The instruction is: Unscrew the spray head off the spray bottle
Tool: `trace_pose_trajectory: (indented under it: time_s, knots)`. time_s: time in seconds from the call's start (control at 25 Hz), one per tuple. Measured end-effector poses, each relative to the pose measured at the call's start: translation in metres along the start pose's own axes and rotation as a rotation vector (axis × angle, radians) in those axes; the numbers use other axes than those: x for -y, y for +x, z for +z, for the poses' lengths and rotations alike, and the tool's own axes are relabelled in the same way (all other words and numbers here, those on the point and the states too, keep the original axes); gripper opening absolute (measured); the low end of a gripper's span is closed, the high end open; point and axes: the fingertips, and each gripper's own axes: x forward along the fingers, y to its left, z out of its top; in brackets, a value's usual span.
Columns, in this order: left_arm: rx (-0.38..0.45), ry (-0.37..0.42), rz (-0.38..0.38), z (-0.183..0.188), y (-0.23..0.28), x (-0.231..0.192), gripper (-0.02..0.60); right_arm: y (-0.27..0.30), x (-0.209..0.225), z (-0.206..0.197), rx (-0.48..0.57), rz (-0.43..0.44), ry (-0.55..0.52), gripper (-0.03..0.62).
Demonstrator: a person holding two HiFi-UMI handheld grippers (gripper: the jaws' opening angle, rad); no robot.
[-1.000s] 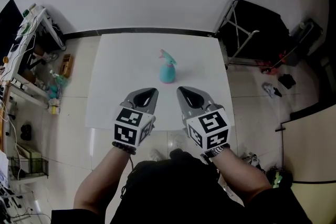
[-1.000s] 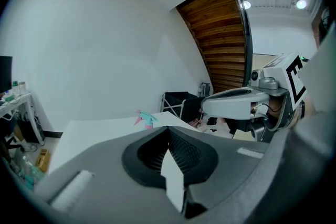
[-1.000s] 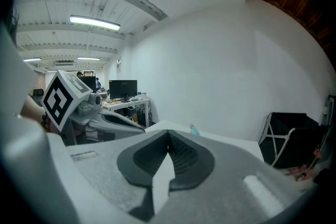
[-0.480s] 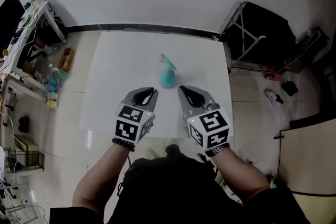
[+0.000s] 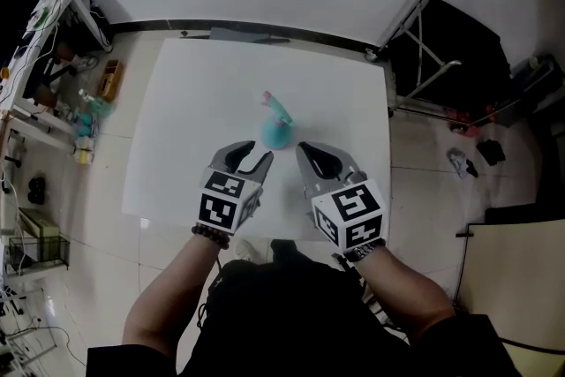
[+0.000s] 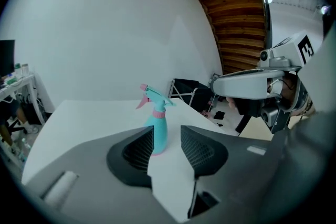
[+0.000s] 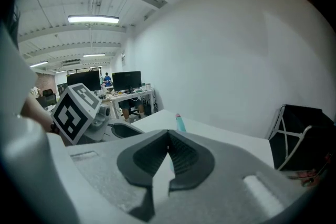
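A teal spray bottle (image 5: 277,130) with a pink collar and teal spray head (image 6: 153,97) stands upright near the middle of the white table (image 5: 194,93). My left gripper (image 5: 253,158) sits just short of it on the near left. Its jaws have just been opening and are partly open, with nothing between them; the bottle (image 6: 157,131) shows through the gap, further ahead. My right gripper (image 5: 305,154) is shut and empty, close to the bottle's near right side. In the right gripper view the bottle (image 7: 180,123) peeks over the shut jaws (image 7: 168,139).
A black folding stand (image 5: 441,49) is on the floor off the table's right side. Cluttered shelves (image 5: 48,57) line the left. The table's near edge runs under my wrists. Desks with monitors (image 7: 105,81) stand far off.
Both grippers have moved forward and down toward the bottle. The left jaws, shut before, now stand apart. The right jaws stay shut.
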Motion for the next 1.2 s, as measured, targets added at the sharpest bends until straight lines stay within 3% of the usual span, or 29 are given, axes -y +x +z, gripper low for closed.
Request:
trace_pose_trajectory:
  time_s: [0.72, 1.2]
  knots:
    - [-0.1, -0.028, 0.044, -0.041, 0.084, -0.018, 0.468, 0.026, 0.029, -0.023, -0.085, 0.055, 0.016, -0.011]
    - [-0.14, 0.015, 0.092, -0.064, 0.123, -0.027, 0.509, 0.027, 0.047, -0.035, -0.115, 0.074, 0.019, -0.011]
